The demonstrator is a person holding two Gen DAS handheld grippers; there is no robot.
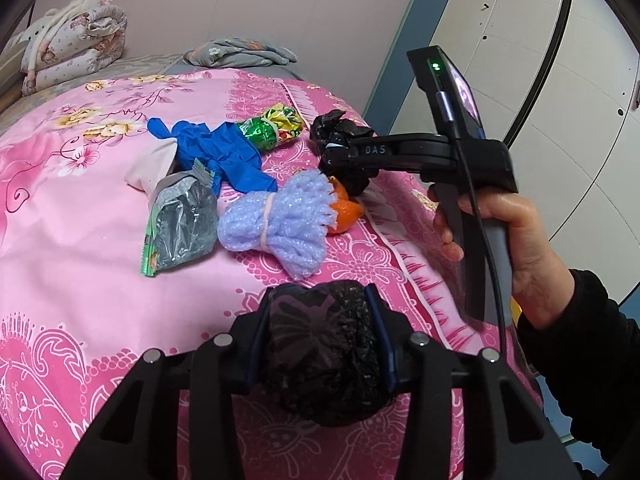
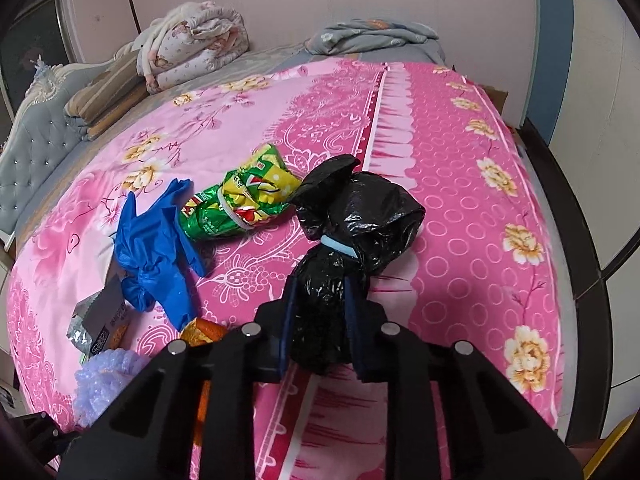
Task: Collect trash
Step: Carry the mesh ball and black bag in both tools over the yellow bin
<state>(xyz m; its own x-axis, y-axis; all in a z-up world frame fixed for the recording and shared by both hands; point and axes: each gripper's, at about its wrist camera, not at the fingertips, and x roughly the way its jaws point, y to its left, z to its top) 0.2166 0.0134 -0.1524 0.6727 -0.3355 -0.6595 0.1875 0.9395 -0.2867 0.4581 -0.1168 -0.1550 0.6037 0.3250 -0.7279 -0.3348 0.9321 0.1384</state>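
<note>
Black film bundles, both soft, light, crushable. Left tongs [image 1: 320, 354] pinch one crumpled wad [image 1: 324, 360] over the bed [image 1: 80, 280] edge. Right tongs [image 2: 320, 320] pinch the tied bag [image 2: 352, 216] below its blue band, right of the green wrapper [image 2: 240, 200]; best hold there, film likely slippery.

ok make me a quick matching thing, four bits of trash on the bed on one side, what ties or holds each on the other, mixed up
Things:
1. tied black bag
2. foam bundle
3. snack wrapper
4. black wad

States:
A. white band round its middle
B. gripped between the left gripper fingers
C. pale pink band round its middle
D. light blue band, lower end in the right gripper

Pairs: 1-D, 2-C, 3-A, 4-B
</note>
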